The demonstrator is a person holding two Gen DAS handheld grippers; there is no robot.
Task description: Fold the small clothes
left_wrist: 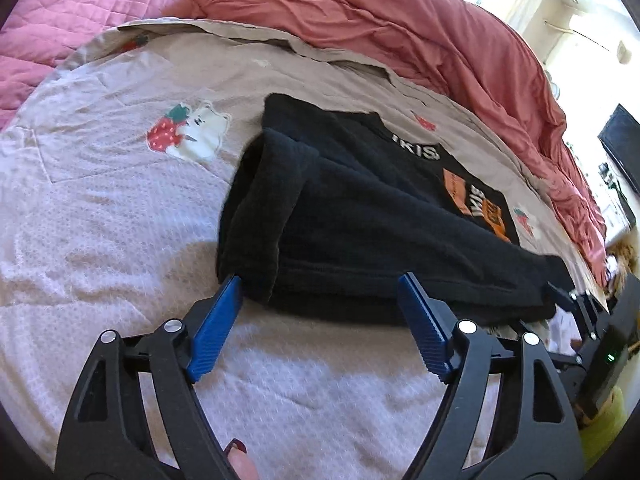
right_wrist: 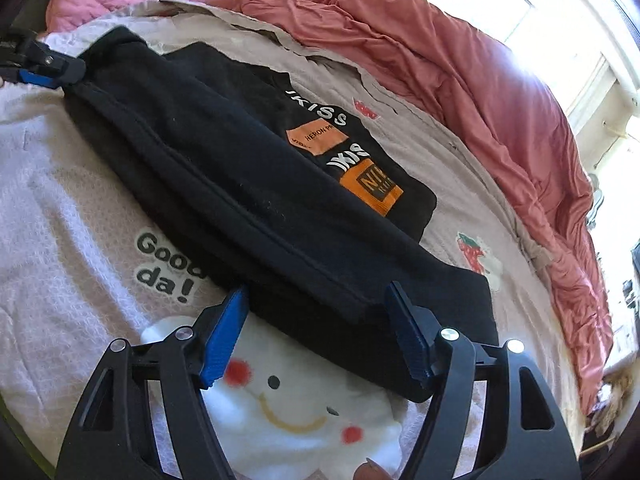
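Both grippers, left [left_wrist: 320,292] & right [right_wrist: 316,300], spread wide at shirt [left_wrist: 360,216] edge, gripping nothing. Risk: pinch top layer only, fold slides apart.

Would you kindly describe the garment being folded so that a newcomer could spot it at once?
Start from the bed's pale quilt printed with strawberries and a smiling cloud. The black top lies on it, partly folded. It is the only dark item, with white lettering and orange patches, unlike the pink duvet behind.
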